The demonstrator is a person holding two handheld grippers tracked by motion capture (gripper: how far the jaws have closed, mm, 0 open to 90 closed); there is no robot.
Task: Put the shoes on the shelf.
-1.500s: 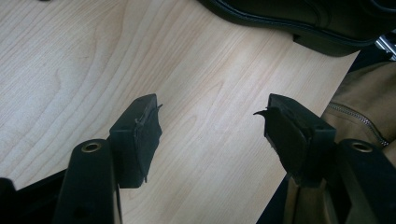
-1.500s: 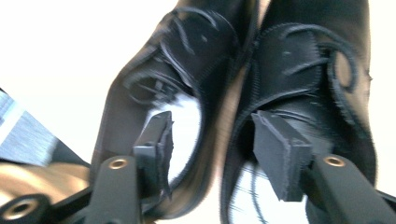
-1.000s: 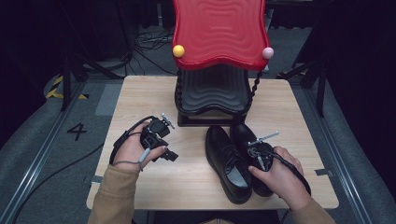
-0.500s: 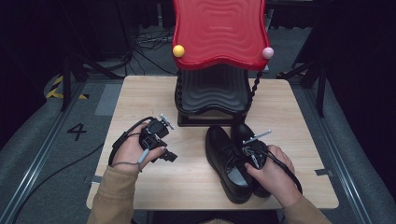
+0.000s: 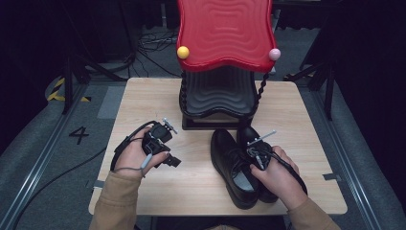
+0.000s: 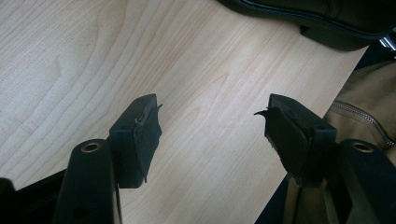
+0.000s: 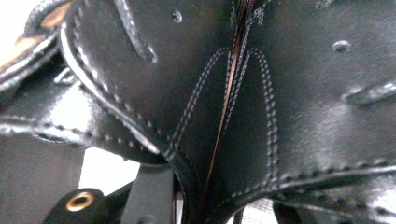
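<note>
Two black leather shoes stand side by side on the wooden table [image 5: 143,100], the left shoe [image 5: 232,165] beside the right shoe [image 5: 249,136], toes toward the back. My right gripper [image 5: 256,155] sits between them at their openings. Its jaws have just been closing, and in the right gripper view the stitched leather walls of both shoes [image 7: 224,102] are squeezed together between them. My left gripper [image 5: 168,159] hovers over bare wood at the left, open, with nothing between its pads [image 6: 140,135].
A red wavy-topped stand [image 5: 222,33] with a black ribbed shelf [image 5: 218,93] stands at the back centre, a yellow ball [image 5: 183,51] and a pink ball [image 5: 274,53] on its corners. Dark floor with cables surrounds the table.
My right hand has shifted slightly left and forward onto the shoes, and its gripper has closed on their adjoining walls. The left hand has stayed put.
</note>
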